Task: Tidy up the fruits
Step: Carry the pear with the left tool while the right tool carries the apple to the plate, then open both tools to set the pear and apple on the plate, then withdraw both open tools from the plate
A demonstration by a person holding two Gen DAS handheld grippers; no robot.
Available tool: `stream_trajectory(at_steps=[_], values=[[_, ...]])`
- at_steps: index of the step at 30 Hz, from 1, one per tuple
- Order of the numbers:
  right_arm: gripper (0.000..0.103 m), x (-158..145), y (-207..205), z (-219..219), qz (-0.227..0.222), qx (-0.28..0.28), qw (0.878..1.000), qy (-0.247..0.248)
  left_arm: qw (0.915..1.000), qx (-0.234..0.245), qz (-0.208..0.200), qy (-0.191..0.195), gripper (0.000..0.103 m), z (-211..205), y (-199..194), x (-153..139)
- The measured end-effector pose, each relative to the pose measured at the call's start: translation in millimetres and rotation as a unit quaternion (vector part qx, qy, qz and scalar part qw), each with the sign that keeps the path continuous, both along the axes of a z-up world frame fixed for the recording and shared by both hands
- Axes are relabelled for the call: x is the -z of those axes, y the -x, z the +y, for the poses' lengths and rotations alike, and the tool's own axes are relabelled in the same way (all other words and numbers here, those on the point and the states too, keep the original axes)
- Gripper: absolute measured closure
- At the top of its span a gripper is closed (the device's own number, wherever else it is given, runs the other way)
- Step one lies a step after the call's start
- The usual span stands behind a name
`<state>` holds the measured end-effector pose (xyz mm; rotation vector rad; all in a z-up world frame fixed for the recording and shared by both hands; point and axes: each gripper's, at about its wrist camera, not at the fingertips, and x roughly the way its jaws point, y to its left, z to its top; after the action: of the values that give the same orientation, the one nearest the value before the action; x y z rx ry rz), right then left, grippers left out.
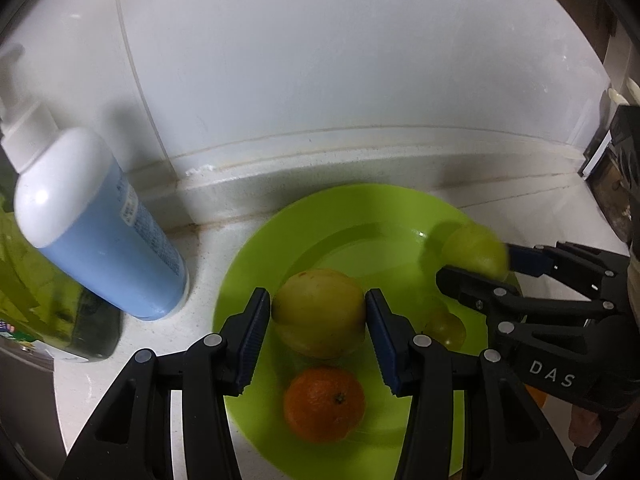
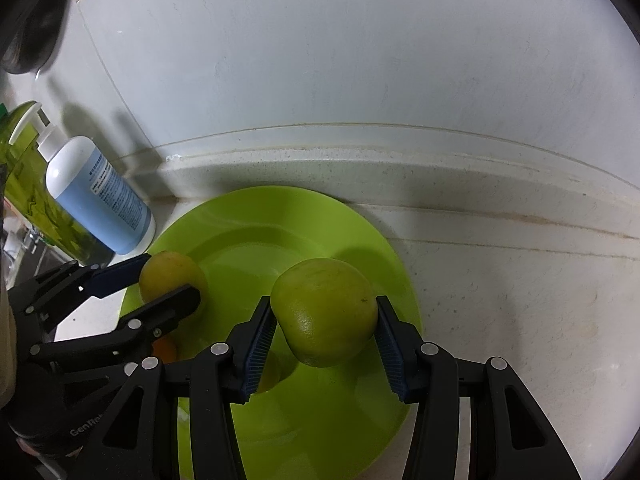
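A lime-green plate (image 1: 256, 248) (image 2: 248, 216) lies on the white counter by the wall. My left gripper (image 1: 318, 310) is shut on a yellow-green fruit (image 1: 320, 312) just above the plate; it also shows in the right wrist view (image 2: 170, 270). My right gripper (image 2: 324, 316) is shut on a greener round fruit (image 2: 326, 312), held over the plate's right part; in the left wrist view that fruit (image 1: 474, 250) is blurred. An orange mandarin (image 1: 324, 404) and a small green fruit (image 1: 446, 326) lie on the plate.
A white and blue pump bottle (image 1: 96, 224) (image 2: 96, 196) stands left of the plate. A green package (image 1: 36, 292) sits further left. The white wall rises right behind the plate. Dark items (image 1: 616, 160) stand at the far right.
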<state>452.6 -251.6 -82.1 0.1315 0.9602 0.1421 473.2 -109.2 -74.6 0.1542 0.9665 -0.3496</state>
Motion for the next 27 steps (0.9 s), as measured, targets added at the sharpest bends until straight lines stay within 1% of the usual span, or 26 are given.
stream_trajectory(at_steps=[3,10,13,15,17,20,23,26,27], values=[[0.051,-3,4,1,-0.008,0.000,1.000,0.001,0.9999,-0.003,-0.011,-0.003,0.054,2,3,-7],[0.051,-26,23,4,-0.039,0.002,0.999,0.006,0.9993,-0.008,-0.035,0.005,0.053,10,22,-29],[0.051,-37,34,7,-0.049,-0.001,0.999,0.002,0.9985,-0.010,-0.053,0.012,0.047,17,34,-45],[0.051,-47,45,10,-0.060,-0.001,0.998,0.002,0.9977,-0.011,-0.065,0.018,0.041,19,44,-55],[0.043,-55,55,12,-0.071,0.001,0.997,0.003,0.9966,-0.015,-0.079,0.020,0.037,23,57,-66],[0.043,-69,73,14,-0.090,0.008,0.996,0.007,0.9950,-0.022,-0.094,0.024,0.033,29,74,-77],[0.043,-81,91,15,-0.106,0.018,0.994,0.012,0.9943,-0.030,-0.100,0.025,0.026,38,89,-87],[0.038,-93,110,16,-0.123,0.028,0.992,0.021,0.9931,-0.036,-0.108,0.026,0.024,44,106,-97],[0.037,-96,117,18,-0.129,0.032,0.991,0.026,0.9927,-0.039,-0.112,0.024,0.024,46,111,-99]])
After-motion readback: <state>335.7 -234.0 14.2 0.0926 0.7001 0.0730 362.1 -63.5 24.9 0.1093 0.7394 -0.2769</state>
